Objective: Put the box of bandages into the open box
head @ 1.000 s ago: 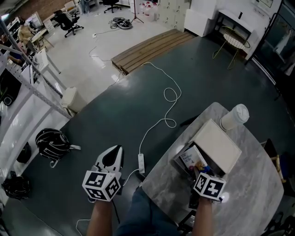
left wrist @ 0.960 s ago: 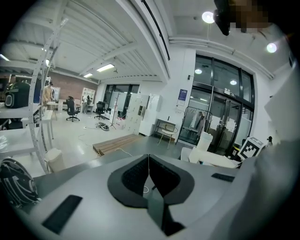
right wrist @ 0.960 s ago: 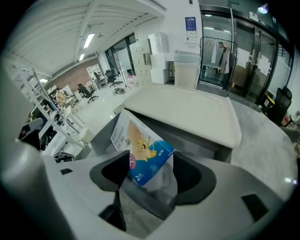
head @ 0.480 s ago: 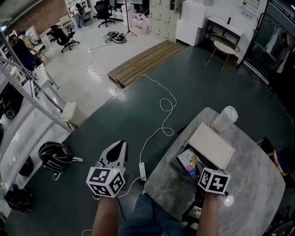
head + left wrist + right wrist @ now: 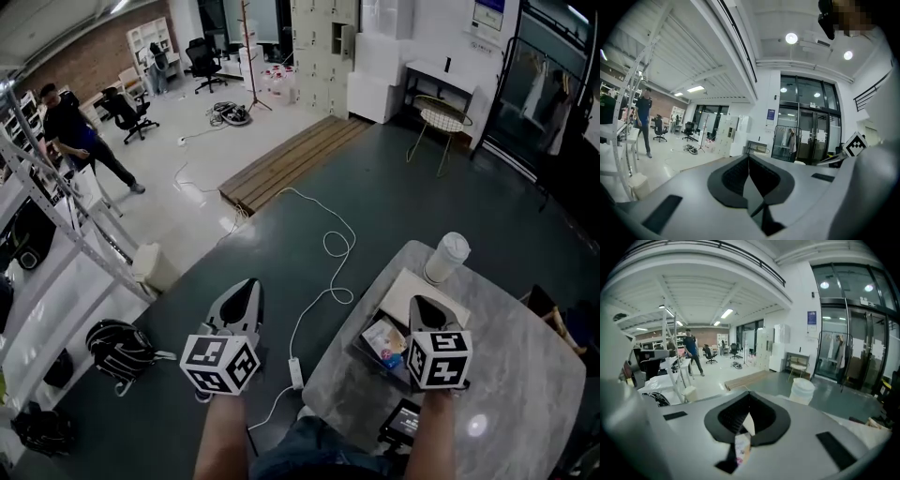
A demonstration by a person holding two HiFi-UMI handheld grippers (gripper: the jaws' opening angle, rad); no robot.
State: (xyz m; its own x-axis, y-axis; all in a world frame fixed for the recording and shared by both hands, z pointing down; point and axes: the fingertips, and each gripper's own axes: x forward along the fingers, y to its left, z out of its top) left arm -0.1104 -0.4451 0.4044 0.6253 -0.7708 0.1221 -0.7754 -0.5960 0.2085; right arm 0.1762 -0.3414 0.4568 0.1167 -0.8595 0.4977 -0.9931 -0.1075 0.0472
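Observation:
The colourful box of bandages (image 5: 384, 339) lies inside the dark open box (image 5: 360, 345) on the marble table (image 5: 506, 375). The box's white lid (image 5: 411, 291) stands open behind it. My right gripper (image 5: 422, 306) hovers just above the open box. Its jaws have just been closing and now meet at the tips with nothing between them. In the right gripper view the right gripper (image 5: 750, 394) is shut, and a bit of the bandage box (image 5: 741, 450) shows below through the gap. My left gripper (image 5: 247, 285) hangs over the floor left of the table; the left gripper (image 5: 749, 157) is shut and holds nothing.
A lidded paper cup (image 5: 444, 257) stands beyond the lid. A dark device (image 5: 405, 422) lies at the table's near edge. On the floor are a white cable (image 5: 328, 251), a power strip (image 5: 296, 373) and a backpack (image 5: 122, 347). A person (image 5: 80, 141) walks far left.
Both grippers have risen. The right one has lifted away from the open box and its jaws have closed. The bandage box stays in the open box.

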